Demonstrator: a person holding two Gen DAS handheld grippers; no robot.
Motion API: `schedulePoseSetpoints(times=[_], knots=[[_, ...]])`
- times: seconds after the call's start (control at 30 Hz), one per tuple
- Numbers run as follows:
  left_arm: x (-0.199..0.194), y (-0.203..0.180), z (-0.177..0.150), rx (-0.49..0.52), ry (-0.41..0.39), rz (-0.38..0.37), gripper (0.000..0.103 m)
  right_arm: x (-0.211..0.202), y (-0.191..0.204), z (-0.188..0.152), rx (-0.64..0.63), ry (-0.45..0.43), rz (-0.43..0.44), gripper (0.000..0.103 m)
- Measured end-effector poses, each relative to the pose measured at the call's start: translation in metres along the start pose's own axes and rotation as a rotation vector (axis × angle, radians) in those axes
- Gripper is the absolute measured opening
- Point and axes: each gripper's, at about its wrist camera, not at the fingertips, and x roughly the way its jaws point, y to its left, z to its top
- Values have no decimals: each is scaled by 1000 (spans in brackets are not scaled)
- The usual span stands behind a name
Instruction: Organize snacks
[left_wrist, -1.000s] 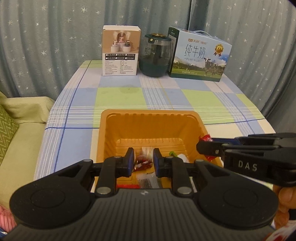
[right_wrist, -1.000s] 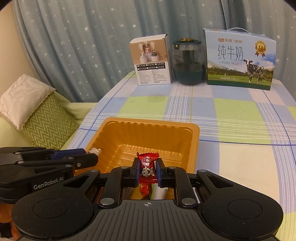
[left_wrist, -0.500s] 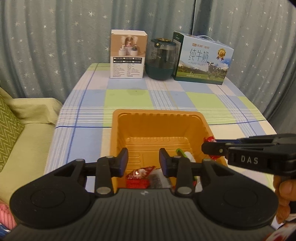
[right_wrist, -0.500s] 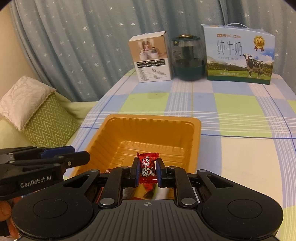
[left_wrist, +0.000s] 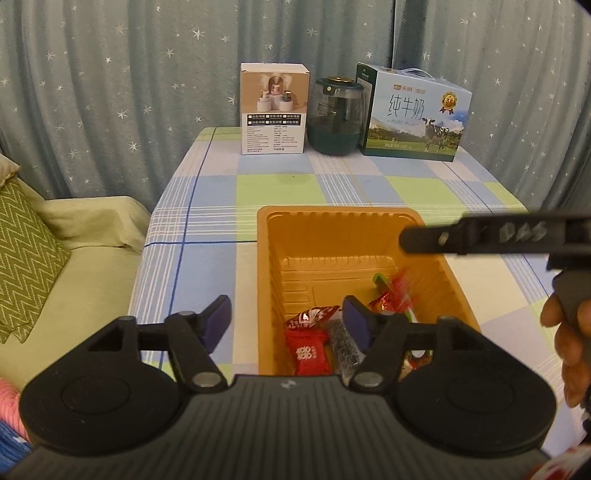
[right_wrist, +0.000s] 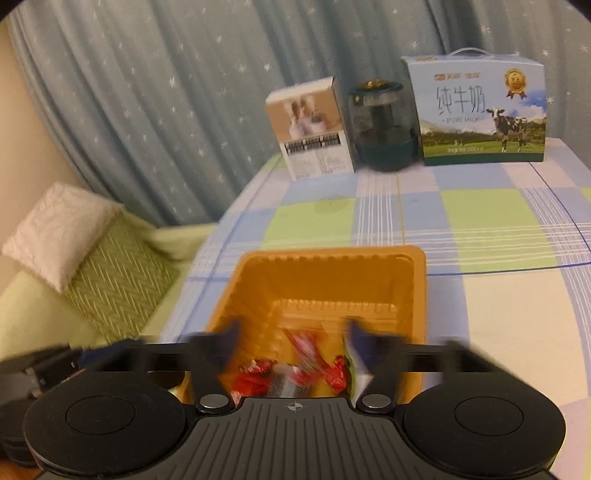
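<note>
Both tongs are seen spread wide with nothing between their fingers. The left gripper (left_wrist: 286, 323) is held over the near left rim of the orange plastic tray (left_wrist: 273, 266), which stands near the front edge of the checked tablecloth (left_wrist: 280, 188). The right gripper (right_wrist: 291, 341) is held above the tray's near end, its fingers blurred by motion.

The snacks are gathered at the near end of the tray's floor. A red wrapped candy (left_wrist: 308, 350) lies flat just right of the left gripper's midline, its long axis pointing roughly away from the camera. A dark grey stick packet (left_wrist: 341, 345) lies touching it on the right, parallel to it. A red twist-wrapped sweet (left_wrist: 397, 297) is blurred, apparently caught in mid-air or just landing toward the tray's right side, beside a green-tipped piece (left_wrist: 380, 278). In the right wrist view the red wrappers (right_wrist: 255, 380) are smeared, and single pieces cannot be told apart.

The far half of the tray is judged still unfilled. Any snacks remaining outside the tray are not visible. At the table's far edge a white product box (left_wrist: 272, 109), a dark green jar (left_wrist: 337, 116) and a milk carton case (left_wrist: 415, 114) stand in a row.
</note>
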Motion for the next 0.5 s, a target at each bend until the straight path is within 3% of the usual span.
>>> schedulePoseSetpoints(times=[0.3, 0.5], knots=[[-11, -1, -11, -1, -11, 22, 96, -22, -7, -7, 7, -4, -95, 74], [-20, -8, -19, 2, 6, 33, 101, -37, -5, -23, -21, 34, -159, 74]])
